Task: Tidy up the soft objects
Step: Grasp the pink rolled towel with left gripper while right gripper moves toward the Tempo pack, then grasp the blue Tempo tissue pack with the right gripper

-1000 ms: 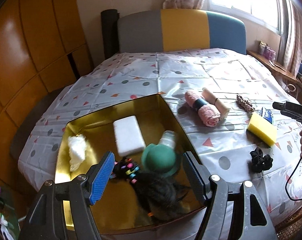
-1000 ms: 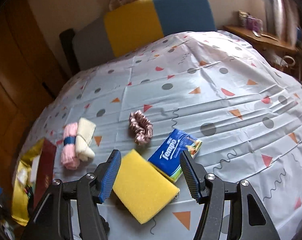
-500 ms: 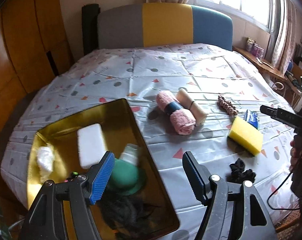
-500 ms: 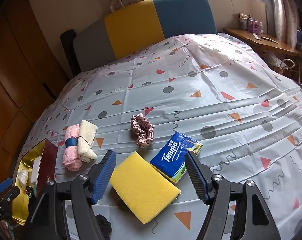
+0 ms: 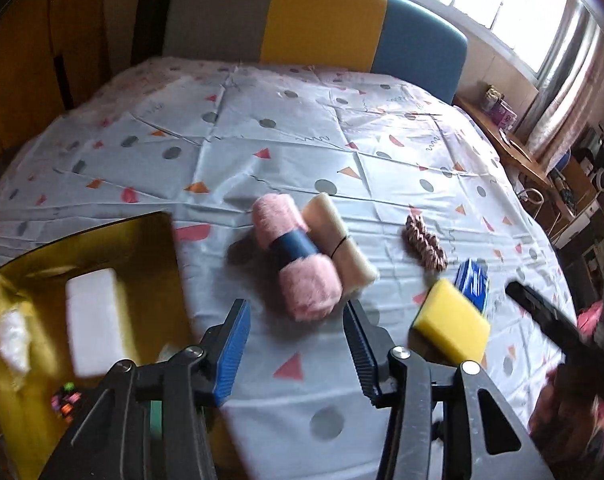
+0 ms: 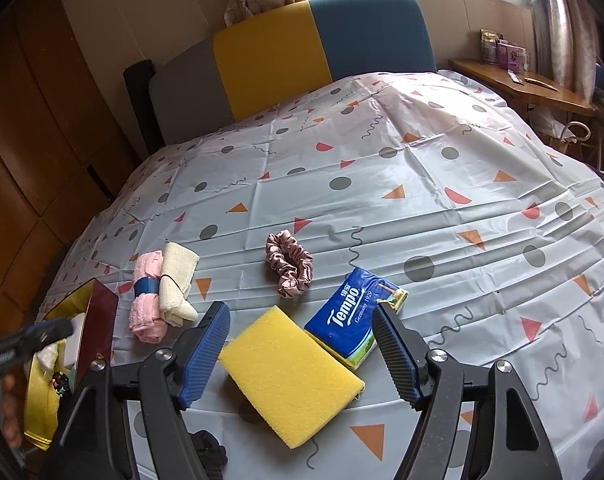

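The left claw [image 5: 296,350], open and empty, points at the pink towel roll [image 5: 296,262] lying lengthwise just ahead, while the right claw [image 6: 300,354] gapes over the yellow sponge [image 6: 290,372].

Both wrist views look down along their own fingers toward the headboard [image 5: 313,20]. The left hangs near the towels [image 5: 302,258], the right close over the sponge [image 6: 290,372]; both show these.

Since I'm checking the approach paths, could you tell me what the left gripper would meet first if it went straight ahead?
Most likely the pink towel roll: the open left gripper points at its near end, with only bare sheet between. Depth is hard to judge here.
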The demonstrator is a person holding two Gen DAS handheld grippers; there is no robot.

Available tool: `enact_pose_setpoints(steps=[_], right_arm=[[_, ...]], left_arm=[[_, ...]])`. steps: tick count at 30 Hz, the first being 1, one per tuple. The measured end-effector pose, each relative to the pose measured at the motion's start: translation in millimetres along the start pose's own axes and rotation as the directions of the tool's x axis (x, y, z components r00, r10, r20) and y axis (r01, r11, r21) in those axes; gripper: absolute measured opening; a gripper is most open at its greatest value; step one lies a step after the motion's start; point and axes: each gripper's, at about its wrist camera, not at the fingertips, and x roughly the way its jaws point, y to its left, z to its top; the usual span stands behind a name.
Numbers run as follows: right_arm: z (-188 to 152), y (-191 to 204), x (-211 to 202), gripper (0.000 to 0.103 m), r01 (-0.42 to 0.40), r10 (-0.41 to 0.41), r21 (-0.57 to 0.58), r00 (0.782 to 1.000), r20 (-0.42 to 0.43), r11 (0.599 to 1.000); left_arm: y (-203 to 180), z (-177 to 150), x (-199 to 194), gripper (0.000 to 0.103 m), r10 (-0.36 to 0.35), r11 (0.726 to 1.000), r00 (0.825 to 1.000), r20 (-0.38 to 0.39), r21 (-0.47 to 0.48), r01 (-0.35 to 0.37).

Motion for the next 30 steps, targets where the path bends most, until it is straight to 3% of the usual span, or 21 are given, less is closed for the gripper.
enact_pose_setpoints(steps=[2,9,17,20,30], right_arm=[[0.7,-0.2,-0.7,0.074,-0.004,0.004,0.003,1.000,0.002,1.000],[5.0,-9.4,-4.9,0.076,-0.016,0.015,0.048,1.000,0.020,0.999],[10.0,-22.2,-5.8,0.077,-0.037,0.034,0.114,0.999,0.028,0.993],[10.0,-22.8,-4.3,0.077,-0.023,0.020,0.110,1.000,0.024,0.994],[11.9,-56.4,-6.8,0.077,0.002,-0.011,0.247,0.999,0.034,0.969]], left_arm=[[-1.3,11.1,17.8,0.041,0.010,1.000,1.000,-0.024,-0.016,-0.010],[6.7,38.6,81.1,0.041,0.033,0.992,0.994,-0.105,-0.114,-0.045],[-1.6,42.2,124.4,0.045,0.072,0.993,0.983,-0.167,-0.075,-0.086],[-13.3,36.6,121.6,0.036,0.109,0.994,0.985,-0.135,0.011,-0.109],[-18.6,-1.3,69.9,0.035,0.081,0.996,0.990,-0.117,0.042,-0.076]])
